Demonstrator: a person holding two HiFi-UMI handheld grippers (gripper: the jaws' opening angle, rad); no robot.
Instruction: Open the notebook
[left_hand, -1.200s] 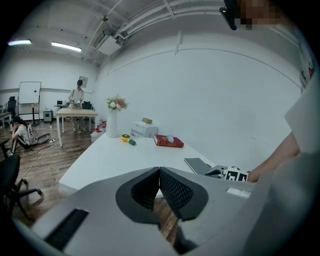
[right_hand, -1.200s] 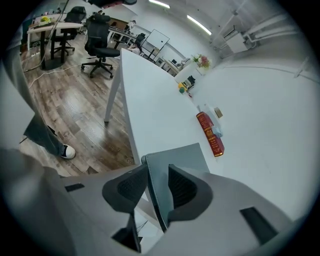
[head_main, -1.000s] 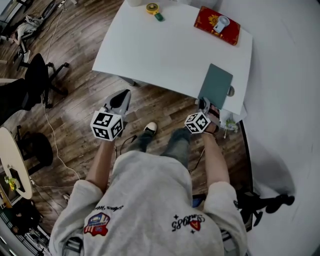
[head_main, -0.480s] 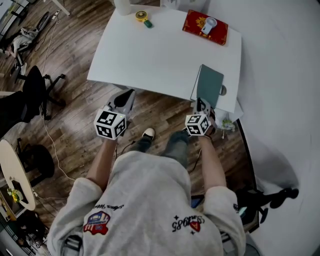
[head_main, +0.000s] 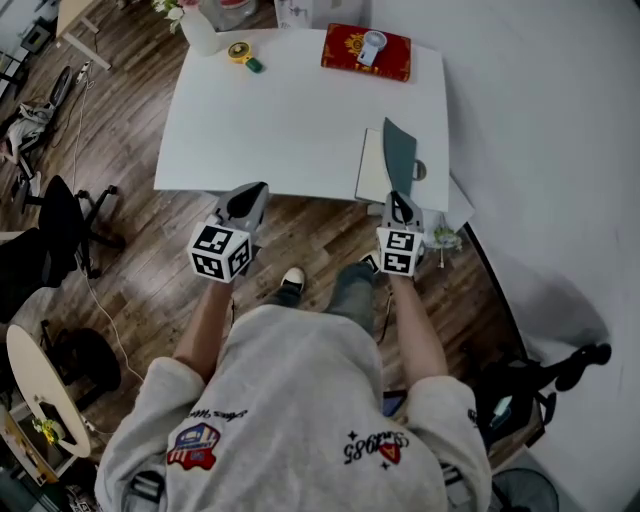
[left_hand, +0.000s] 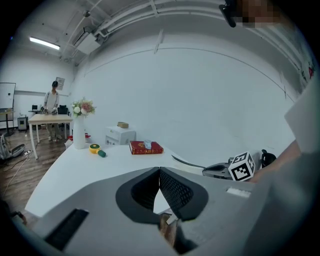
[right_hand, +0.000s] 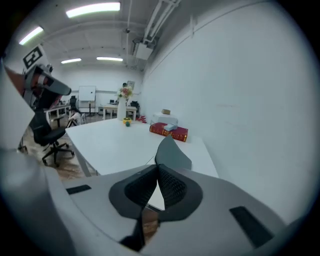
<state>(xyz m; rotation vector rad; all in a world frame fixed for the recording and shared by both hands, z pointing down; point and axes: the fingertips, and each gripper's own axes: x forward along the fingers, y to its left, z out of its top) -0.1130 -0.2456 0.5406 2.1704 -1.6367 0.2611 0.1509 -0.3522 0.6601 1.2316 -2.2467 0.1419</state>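
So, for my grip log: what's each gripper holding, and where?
The right gripper pinches the notebook's cover at its near edge, cover raised; the left gripper, shut, holds nothing.

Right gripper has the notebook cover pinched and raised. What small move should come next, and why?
Probably swing the right gripper over, away from the bared white page, and lay the cover flat on the far side. Its jaws are shut on the cover's near edge and the cover stands roughly upright, so the opening looks only half done.
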